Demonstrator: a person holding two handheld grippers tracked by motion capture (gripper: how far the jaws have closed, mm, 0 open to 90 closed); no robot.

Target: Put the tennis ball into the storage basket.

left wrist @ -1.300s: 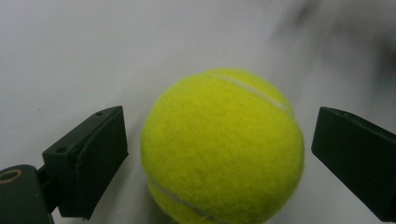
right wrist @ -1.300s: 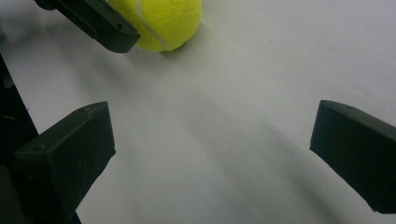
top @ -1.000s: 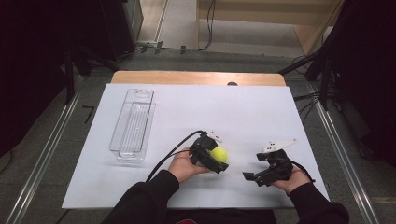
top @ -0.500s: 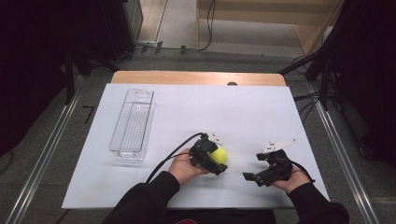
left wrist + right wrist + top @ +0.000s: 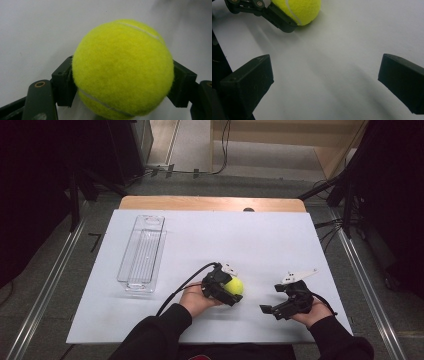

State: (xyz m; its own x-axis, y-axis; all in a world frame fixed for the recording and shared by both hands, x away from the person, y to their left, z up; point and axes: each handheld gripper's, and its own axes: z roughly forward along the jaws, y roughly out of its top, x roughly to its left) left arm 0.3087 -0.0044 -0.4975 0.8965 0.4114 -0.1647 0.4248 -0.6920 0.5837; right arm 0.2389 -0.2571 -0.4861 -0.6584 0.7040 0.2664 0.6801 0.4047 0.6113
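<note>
Left gripper [image 5: 231, 287] has its jaws clamped on the ball [image 5: 234, 286], one pad on each flank, low over the white counter [image 5: 270, 240] near the front edge. Right gripper [image 5: 280, 307] rests just beside, jaws wide apart, holding nothing. Tray [image 5: 142, 251] sits well apart, to the left. Judgement: the ball is probably bound for the tray. Keep the squeeze centred across the widest part; lift clear before swinging left, lower in, then release.

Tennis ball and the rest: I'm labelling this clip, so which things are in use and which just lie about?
In use:
tennis ball
left tongs, shut on it

Lying about:
clear tray
right tongs, open, holding nothing
</note>
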